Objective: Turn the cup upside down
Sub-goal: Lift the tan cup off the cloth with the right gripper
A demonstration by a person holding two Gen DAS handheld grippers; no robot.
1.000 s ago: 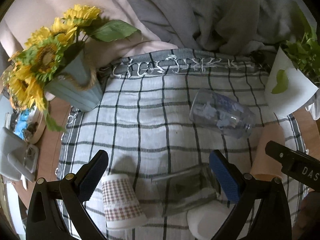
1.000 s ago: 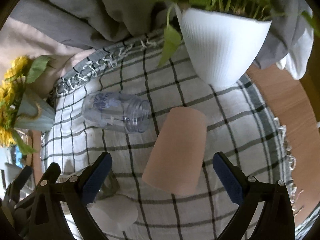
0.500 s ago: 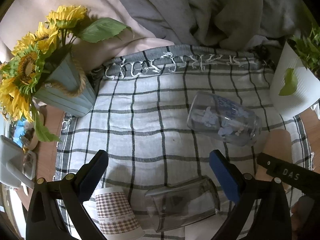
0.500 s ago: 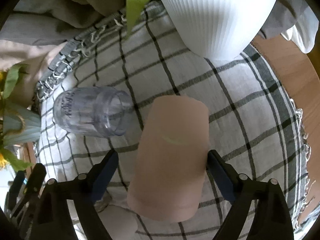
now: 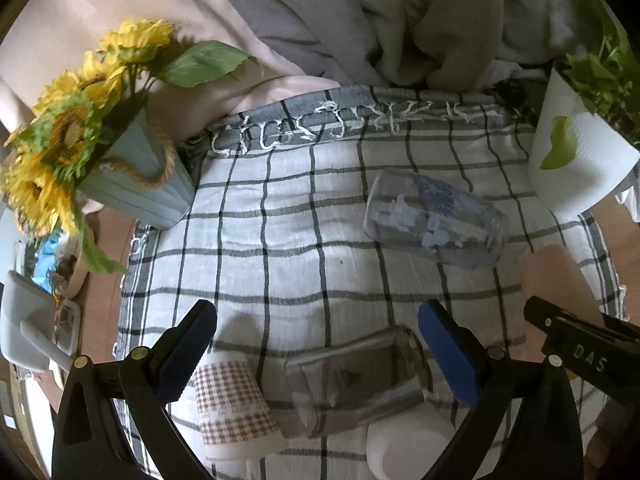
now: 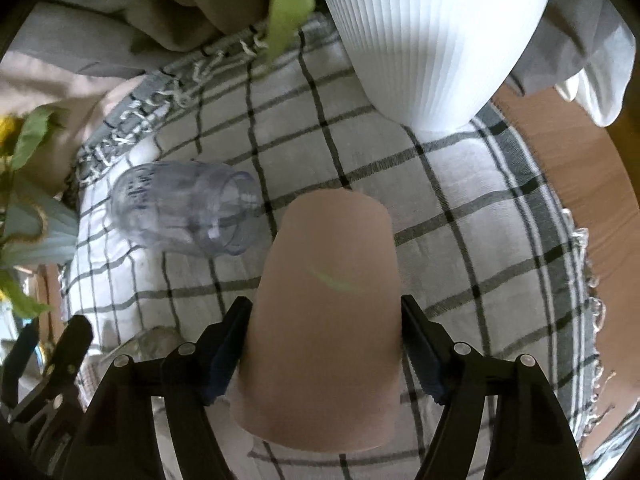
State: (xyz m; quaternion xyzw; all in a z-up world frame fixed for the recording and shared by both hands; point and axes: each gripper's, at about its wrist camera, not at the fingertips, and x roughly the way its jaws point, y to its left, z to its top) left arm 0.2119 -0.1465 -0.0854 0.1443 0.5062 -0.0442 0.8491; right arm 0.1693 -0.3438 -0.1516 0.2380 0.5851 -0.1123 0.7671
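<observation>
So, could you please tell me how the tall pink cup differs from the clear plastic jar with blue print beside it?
The tall pink cup is opaque and plain apart from a faint green streak; the clear plastic jar with blue print is see-through. The cup sits between the right gripper's fingers, which press its sides; nothing touches the jar. The cup tapers smoothly, whereas the jar has a ridged, open mouth. Both lie on the checked cloth.

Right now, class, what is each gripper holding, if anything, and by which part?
The right gripper holds the pink cup, its fingers pressed on opposite sides of the cup's wall near the wider end. The left gripper is open and holds nothing.
</observation>
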